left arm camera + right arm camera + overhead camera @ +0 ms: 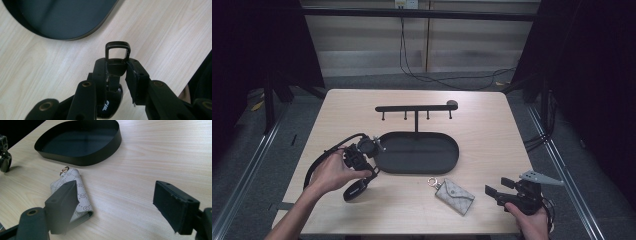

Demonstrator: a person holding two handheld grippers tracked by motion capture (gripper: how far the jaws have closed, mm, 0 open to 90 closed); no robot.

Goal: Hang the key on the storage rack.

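Jaws of the left gripper were clenched on a small black key fob, whose rectangular loop end projected beyond the jaw tips, its long axis running along the jaws. Most of the fob's body was buried between the jaws; white lettering on its lower part was cut off and could not be read. In the high view the left gripper sat just beside the left end of the tray, with a black strap or cable looping out to its left; which of the two it was could not be made out.

Jaws of the right gripper stood released, wide apart, with nothing between them. In the high view the right gripper was near the front right corner of the surface, pointing left toward the pouch.

One grey patterned key pouch lay flat on the surface, apart from the tray and in front of it, its long axis diagonal and its ring end pointing toward the tray. The right gripper's left jaw hid part of it.

One oval black tray was counted, empty inside, and one black hook rack rising behind it with four pegs.
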